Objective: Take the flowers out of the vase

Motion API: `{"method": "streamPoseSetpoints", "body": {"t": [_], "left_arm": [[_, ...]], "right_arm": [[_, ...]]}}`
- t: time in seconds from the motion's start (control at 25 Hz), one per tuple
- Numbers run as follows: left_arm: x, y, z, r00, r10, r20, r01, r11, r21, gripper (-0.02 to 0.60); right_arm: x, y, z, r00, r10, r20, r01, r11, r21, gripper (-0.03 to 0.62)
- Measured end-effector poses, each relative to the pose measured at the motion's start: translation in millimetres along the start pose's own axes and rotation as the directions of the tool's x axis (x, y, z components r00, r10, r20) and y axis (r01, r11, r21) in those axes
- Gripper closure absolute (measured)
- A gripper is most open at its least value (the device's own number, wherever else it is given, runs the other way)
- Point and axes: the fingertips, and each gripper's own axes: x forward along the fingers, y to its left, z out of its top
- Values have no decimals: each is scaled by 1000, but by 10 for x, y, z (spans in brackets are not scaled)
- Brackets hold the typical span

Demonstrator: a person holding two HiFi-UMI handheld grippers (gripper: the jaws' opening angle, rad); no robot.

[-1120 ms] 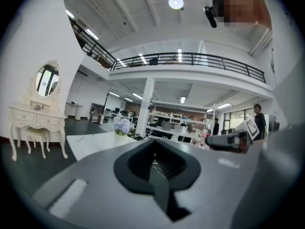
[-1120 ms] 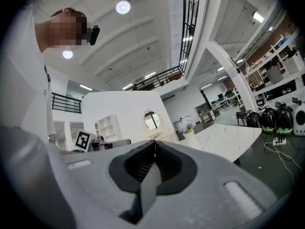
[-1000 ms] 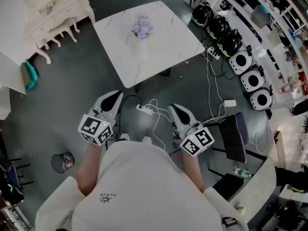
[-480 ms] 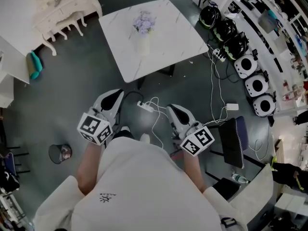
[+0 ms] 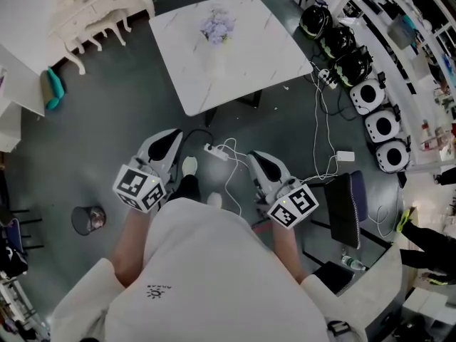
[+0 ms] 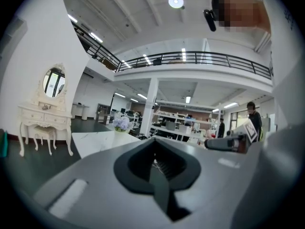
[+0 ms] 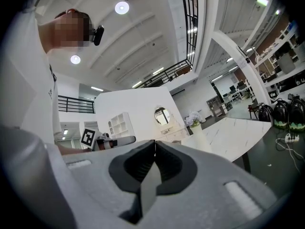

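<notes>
Bin (image 5: 88,219) nr left tongs (image 5: 171,138); head view only.

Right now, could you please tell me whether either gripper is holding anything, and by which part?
Nothing is held: the left gripper and right gripper are both shut empty; the flowers stand in the vase on the table, untouched.

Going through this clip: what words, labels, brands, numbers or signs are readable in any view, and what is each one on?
No text can be read in any view.
Shirt: a small dark print, too small to read.
Cube on the left gripper and cube on the right gripper: black-and-white square patterns only, no letters or numbers.
</notes>
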Motion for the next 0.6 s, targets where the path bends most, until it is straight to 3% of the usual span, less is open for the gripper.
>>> {"method": "streamPoseSetpoints", "body": {"t": [0.6], "left_arm": [[248, 665, 1, 999, -30, -13, 30, 999, 17, 592]], "right_arm": [[656, -140, -19, 1000, -21, -8, 21, 1000, -13, 593]]}}
